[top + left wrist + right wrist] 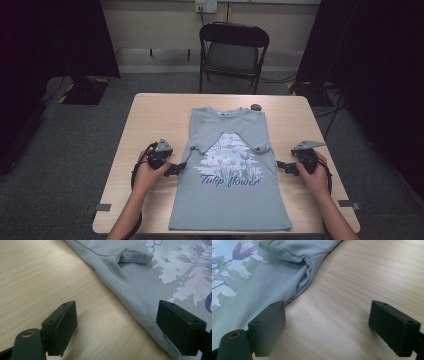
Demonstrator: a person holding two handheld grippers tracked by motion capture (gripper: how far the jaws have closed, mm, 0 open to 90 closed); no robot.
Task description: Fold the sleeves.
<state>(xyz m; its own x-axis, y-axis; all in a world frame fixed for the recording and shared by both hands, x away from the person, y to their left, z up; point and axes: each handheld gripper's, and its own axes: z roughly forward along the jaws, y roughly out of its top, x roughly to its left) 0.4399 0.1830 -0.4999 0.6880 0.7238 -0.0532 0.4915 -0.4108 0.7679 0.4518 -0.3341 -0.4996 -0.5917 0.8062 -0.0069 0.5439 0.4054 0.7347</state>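
A: Shirt [230,170] flat on worktop [150,120], print up, both sleeves folded in.

B: Left gripper [176,169] at its left edge, jaws apart. Right gripper [281,165] at right edge, jaws apart, nothing held.

This looks like a lab or recording studio rather than a home. A lone wooden worktop [150,130] stands on grey carpet [75,150], flanked by black curtains [50,35] (one each side). A folding chair [233,55], wall sockets [206,5] and trailing floor cables [330,107] sit at the far end.
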